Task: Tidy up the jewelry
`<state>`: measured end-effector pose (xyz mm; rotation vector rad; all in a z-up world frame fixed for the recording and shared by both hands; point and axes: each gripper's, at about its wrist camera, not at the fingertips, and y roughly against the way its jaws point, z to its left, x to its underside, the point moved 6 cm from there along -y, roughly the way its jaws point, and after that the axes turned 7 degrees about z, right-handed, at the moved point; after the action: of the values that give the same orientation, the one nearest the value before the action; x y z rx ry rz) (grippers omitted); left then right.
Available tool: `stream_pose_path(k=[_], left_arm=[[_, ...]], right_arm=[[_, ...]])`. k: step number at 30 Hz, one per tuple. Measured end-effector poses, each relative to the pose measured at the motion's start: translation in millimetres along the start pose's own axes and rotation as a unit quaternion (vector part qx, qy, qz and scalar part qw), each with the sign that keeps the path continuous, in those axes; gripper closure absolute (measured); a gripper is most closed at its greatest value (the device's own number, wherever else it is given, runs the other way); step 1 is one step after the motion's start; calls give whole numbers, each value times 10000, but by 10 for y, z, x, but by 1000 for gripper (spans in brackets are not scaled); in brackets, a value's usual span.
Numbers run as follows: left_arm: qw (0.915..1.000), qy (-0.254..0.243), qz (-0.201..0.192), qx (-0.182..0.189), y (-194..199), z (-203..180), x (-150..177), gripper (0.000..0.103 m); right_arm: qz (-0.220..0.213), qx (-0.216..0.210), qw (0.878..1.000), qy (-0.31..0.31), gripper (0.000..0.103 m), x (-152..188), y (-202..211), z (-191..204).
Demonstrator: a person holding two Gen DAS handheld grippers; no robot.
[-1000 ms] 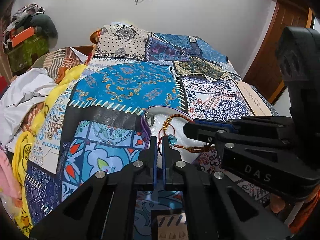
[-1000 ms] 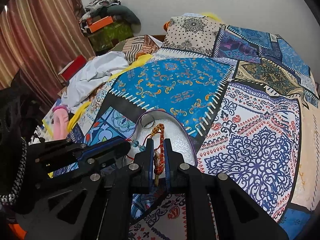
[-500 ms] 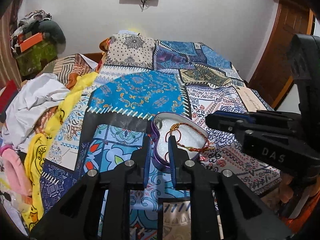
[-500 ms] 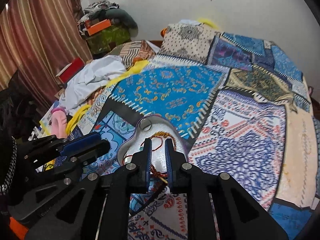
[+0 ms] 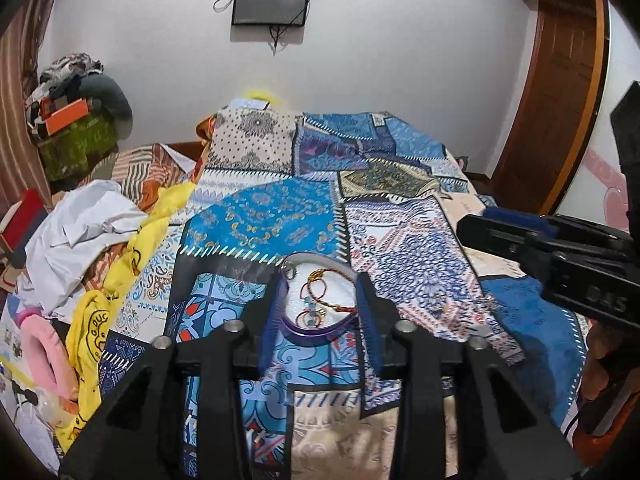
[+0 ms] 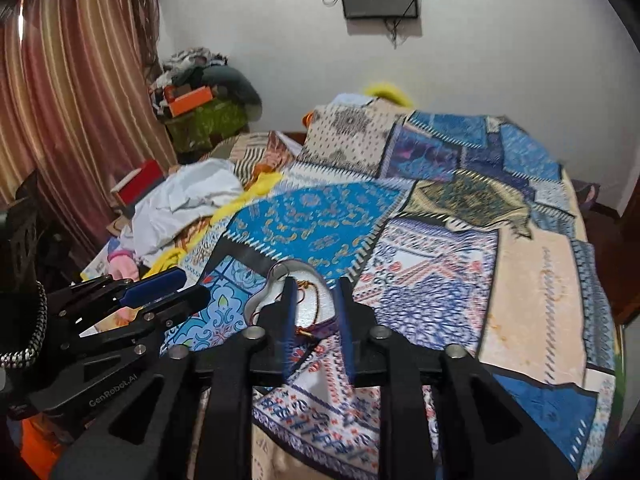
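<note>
The jewelry box sits open on the patchwork bedspread, with the red-and-gold bracelet lying inside on its white lining. The left gripper hangs above it with fingers spread wide — holding nothing. The right gripper is likewise parted and empty, its fingers framing the box.

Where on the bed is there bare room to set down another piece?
Free: patchwork bedspread right of the purple-rimmed white jewelry tray, and toward the dotted pillow. Crowded: white and yellow clothes heaped along the bed's left edge.
</note>
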<state>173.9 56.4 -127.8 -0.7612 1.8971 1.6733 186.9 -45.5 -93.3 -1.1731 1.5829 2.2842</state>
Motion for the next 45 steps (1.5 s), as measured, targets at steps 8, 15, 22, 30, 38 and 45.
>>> stream_pose_path(k=[8, 15, 22, 30, 38, 45], left_arm=[[9998, -50, -185, 7, 188, -250, -20, 31], [9998, -65, -125, 103, 122, -449, -46, 30], [9995, -156, 177, 210, -140, -686, -5, 30], [9973, -331, 598, 279, -493, -870, 150, 30], [9920, -487, 1069, 459, -831, -997, 372, 30], [9890, -661, 1180, 595, -997, -1114, 403, 43]], right_arm=[[-456, 405, 9980, -146, 44, 108, 387, -234], [-520, 759, 9954, -253, 44, 265, 570, -503], [-431, 1068, 9923, -451, 44, 451, 651, -822], [-39, 1165, 9906, -714, 44, 700, 498, -1154], [468, 1004, 9912, -722, 44, 985, 243, -1253], [655, 765, 9931, -593, 44, 1024, 67, -1232]])
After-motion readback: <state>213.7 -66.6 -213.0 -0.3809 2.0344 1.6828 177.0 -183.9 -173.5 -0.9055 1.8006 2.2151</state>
